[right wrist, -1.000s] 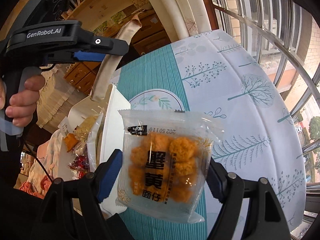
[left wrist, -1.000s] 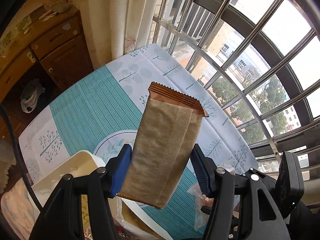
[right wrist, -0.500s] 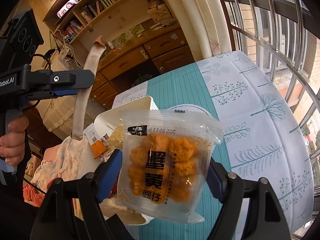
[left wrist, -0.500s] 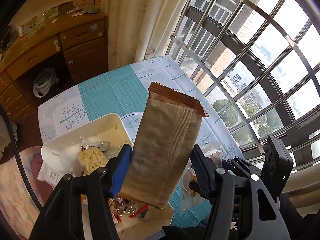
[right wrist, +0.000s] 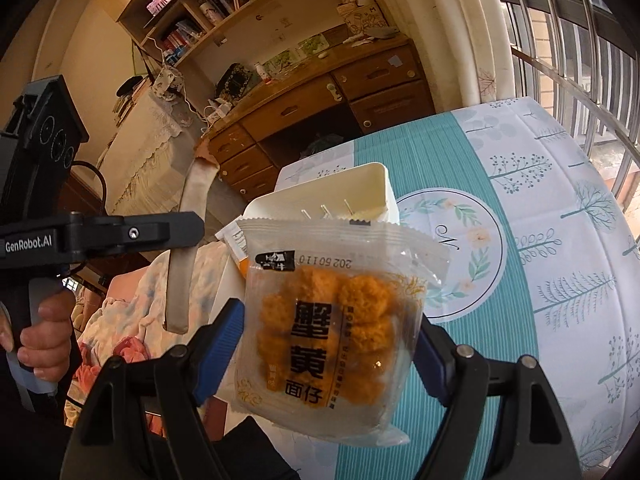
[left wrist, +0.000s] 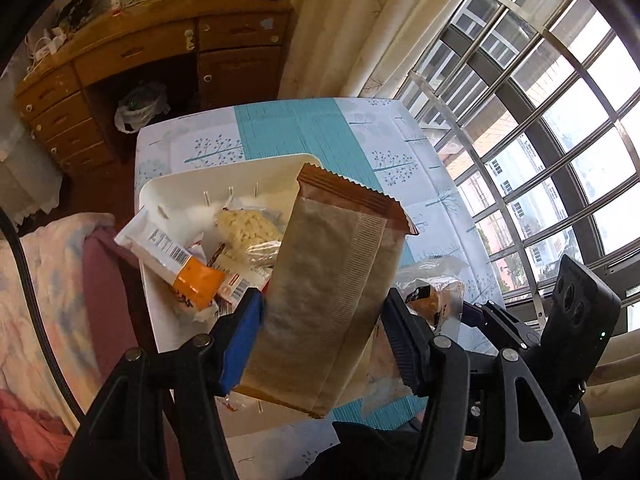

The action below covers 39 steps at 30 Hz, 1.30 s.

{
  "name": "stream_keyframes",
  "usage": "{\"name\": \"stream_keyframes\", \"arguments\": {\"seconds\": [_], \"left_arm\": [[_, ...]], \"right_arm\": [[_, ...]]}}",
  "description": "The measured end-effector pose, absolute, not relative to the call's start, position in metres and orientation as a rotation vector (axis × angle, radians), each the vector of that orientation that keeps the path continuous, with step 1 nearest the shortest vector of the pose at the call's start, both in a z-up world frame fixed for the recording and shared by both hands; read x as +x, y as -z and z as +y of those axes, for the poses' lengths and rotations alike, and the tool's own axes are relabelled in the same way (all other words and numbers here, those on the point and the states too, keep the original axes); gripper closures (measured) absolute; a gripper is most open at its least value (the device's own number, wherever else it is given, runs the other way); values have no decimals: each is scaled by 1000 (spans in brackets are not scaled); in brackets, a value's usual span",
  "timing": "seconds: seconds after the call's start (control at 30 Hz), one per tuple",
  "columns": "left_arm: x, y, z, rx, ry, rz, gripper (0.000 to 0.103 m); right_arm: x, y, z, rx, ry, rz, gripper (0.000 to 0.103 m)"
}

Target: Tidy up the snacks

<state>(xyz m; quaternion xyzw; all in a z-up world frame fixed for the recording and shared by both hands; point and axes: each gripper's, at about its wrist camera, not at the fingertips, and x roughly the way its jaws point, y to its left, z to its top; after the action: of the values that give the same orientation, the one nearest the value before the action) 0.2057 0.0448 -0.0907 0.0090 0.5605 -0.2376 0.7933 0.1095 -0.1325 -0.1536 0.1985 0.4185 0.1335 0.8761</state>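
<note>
Above the white bin, at about six o'clock of it, the left gripper is clamped on a brown packet; the right gripper clamps a clear packet of orange snacks at the bin's five o'clock. Best to lower each packet low into the bin before letting go, one at a time.

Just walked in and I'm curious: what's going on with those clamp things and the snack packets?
A person is sorting snacks with a handheld gripper in each hand. The left gripper is clamped on a brown packet, held above a white bin that already holds several snacks. The right gripper grips a clear bag of orange snacks over the table. Neither packet is in the bin yet.
</note>
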Motion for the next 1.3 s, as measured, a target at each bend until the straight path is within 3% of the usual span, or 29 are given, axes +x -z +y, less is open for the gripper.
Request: {"name": "stream_keyframes", "arguments": {"seconds": [0.17, 0.23, 0.33, 0.63, 1.03, 1.3], "left_arm": [[192, 92, 61, -19, 492, 1195, 42], [188, 88, 67, -47, 486, 1171, 28], [182, 81, 75, -80, 459, 1143, 19], [146, 83, 86, -230, 322, 1111, 17], [64, 94, 53, -302, 149, 1065, 17], [29, 79, 25, -219, 102, 1027, 17]], "right_arm": [[108, 151, -115, 402, -318, 884, 22], [109, 151, -110, 400, -335, 895, 21], [109, 149, -106, 408, -389, 886, 21], [96, 135, -121, 343, -448, 902, 7], [44, 145, -183, 157, -232, 1096, 3], [10, 116, -221, 168, -137, 1158, 3]]}}
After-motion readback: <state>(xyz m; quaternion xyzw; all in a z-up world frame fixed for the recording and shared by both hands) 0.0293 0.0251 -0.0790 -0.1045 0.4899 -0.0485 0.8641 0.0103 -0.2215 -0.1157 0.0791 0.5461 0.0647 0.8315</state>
